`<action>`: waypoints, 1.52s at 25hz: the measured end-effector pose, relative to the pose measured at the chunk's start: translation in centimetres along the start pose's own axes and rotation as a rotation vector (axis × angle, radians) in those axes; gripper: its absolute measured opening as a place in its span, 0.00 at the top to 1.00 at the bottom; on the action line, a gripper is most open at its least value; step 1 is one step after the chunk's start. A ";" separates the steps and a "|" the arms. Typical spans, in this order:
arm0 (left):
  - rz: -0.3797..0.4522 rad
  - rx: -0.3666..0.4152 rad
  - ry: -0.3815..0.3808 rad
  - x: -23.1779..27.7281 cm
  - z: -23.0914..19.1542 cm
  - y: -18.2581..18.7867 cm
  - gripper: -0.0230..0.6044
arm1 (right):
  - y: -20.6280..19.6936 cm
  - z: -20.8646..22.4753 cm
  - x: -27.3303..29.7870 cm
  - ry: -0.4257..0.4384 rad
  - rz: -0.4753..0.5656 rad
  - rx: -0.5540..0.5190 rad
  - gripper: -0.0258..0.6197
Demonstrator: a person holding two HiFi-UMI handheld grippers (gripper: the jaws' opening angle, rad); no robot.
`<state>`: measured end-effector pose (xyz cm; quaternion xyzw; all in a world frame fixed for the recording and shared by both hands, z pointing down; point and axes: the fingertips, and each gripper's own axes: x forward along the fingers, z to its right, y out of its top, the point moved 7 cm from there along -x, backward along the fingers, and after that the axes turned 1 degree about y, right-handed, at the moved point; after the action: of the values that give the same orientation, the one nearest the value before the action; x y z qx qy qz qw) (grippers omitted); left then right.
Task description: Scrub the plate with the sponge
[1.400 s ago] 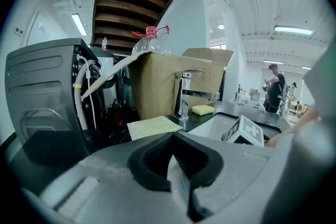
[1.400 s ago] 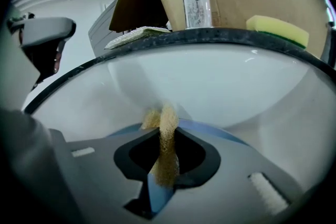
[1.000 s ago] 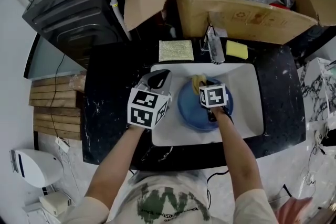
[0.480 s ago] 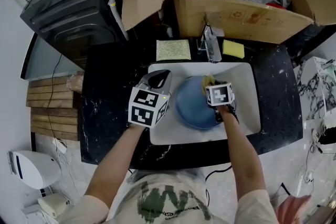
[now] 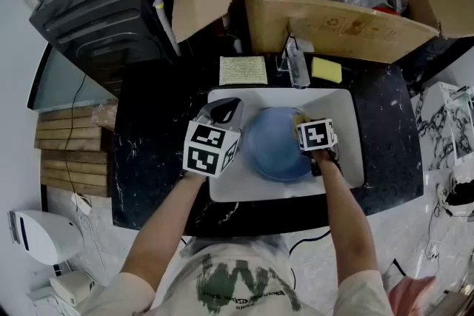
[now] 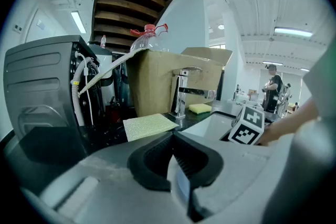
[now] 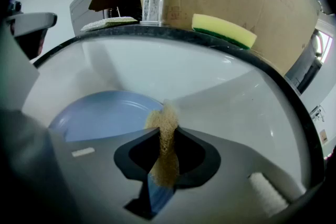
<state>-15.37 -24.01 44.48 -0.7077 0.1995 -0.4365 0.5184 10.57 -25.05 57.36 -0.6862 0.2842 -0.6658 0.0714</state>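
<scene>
Since the right tongs [image 7: 167,136] are clenched on the tan sponge [image 7: 166,115], which sits at the right rim of the blue plate [image 5: 272,144] in the white sink [image 5: 348,159], we should press lightly and sweep left across the face. The left tongs [image 6: 172,138], pressed together on nothing, hover just left of the plate. Bracing its rim would likely stop it sliding.

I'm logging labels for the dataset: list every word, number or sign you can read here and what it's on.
No words or numbers can be read.
Cardboard box: printed handling symbols, lettering too blurred.
Shirt: green graphic with small print, unreadable.
Marker cubes: black-and-white square codes, no letters.
</scene>
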 end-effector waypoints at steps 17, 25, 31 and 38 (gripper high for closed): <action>-0.003 -0.031 0.085 -0.6 0.0 -0.4 0.96 | 2.2 -1.8 -2.7 0.192 0.125 0.013 0.86; 0.001 -0.034 0.106 -1.0 0.6 -0.5 0.96 | 3.6 -6.3 -4.2 0.365 0.157 -0.029 0.86; 0.002 -0.045 0.125 -1.7 0.5 -0.8 0.96 | 3.6 -10.0 -4.0 0.459 0.124 -0.057 0.86; 0.007 -0.046 0.138 -2.2 0.6 -0.8 0.96 | 2.5 -12.7 -3.6 0.547 0.046 -0.058 0.85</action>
<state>-16.17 -21.76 44.30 -0.6870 0.2474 -0.4778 0.4884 -2.14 -21.80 54.34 -0.4758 0.3274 -0.8162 -0.0124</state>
